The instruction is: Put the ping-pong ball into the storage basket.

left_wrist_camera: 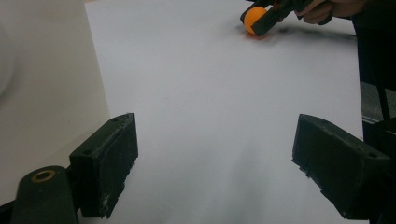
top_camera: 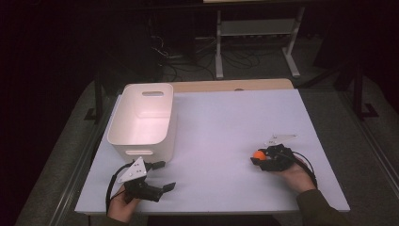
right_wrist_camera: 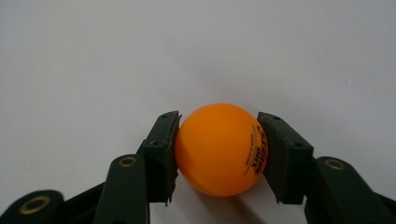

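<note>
Right claw (right_wrist_camera: 218,154): I pinch the orange ball (right_wrist_camera: 219,148), lower centre of frame.
Left claw (left_wrist_camera: 215,168): spread, idle.
Risk: smooth ball squirts out before the white bin (top_camera: 141,120).

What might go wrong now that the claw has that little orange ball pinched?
The right claw holds the orange ball only at its two sides; smooth and round, it might squirt out and roll across the table. If it is meant for the white bin, that stands far off beside the open left claw, so a drop on the way seems possible.
</note>
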Tool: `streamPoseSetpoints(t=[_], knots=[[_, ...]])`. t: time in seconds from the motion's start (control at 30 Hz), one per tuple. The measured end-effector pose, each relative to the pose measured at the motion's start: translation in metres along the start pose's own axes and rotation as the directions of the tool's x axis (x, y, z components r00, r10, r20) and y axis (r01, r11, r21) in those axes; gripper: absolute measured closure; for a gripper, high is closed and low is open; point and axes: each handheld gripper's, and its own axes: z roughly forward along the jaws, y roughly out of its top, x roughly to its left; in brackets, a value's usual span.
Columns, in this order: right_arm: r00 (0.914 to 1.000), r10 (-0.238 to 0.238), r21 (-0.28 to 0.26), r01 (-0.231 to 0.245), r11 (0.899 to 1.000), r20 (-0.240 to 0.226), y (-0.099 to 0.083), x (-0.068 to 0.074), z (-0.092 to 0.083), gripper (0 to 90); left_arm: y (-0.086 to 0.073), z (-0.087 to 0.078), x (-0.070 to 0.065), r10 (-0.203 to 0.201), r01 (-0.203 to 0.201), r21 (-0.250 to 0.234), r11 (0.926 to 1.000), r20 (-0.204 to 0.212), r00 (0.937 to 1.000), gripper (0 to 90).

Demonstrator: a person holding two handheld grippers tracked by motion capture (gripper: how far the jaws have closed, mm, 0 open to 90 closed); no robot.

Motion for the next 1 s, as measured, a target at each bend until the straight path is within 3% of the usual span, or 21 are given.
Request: streamPoseSetpoints(t=[1.0], knots=[[0.9981, -0.009, -0.019, 0.008, 1.000, -0.060, 0.015, 0.012, 0.000, 49.3, 0.000, 0.000, 0.000, -0.005, 0.005, 0.003, 1.0000, -0.003, 1.0000, 14.2]])
